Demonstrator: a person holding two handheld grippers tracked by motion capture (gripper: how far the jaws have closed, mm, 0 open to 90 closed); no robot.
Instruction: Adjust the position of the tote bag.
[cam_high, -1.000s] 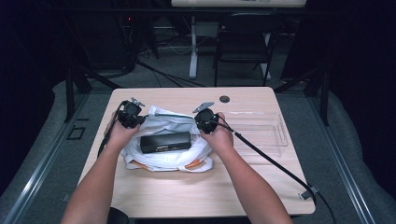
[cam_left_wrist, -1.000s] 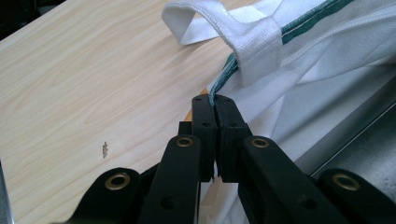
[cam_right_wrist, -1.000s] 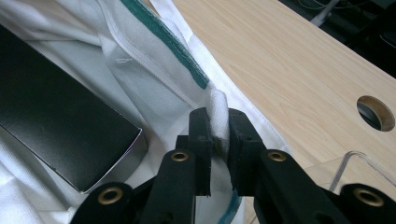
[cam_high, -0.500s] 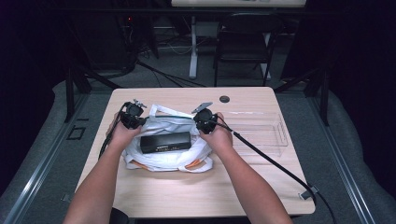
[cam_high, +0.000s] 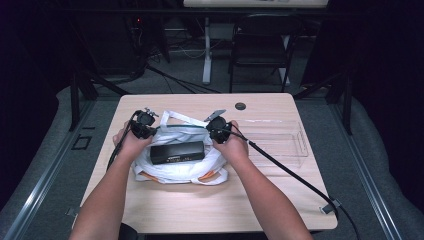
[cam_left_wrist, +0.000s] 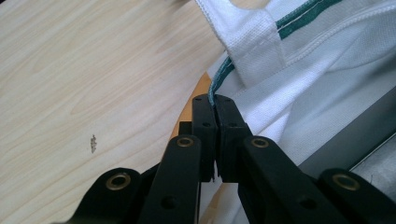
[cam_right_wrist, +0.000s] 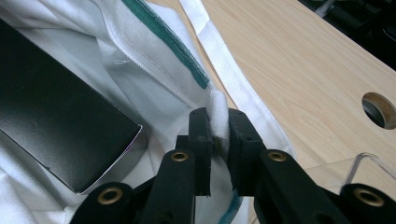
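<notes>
The left gripper (cam_left_wrist: 214, 100) pinches the green-trimmed rim of the white bag (cam_high: 180, 167); the right gripper (cam_right_wrist: 218, 116) clamps a fold of the same rim. Between them, inside the bag's mouth, lies a black box (cam_high: 177, 152); its pale label is too small to read.

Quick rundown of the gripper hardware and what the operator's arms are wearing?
Both grippers are black: left gripper and right gripper each have two flat rectangular jaws on linkage arms with brass-coloured pivot rivets. The right carries a grey three-cornered plate on top, and a thick black cable trails from it. Forearms are bare, no sleeves or gloves.
</notes>
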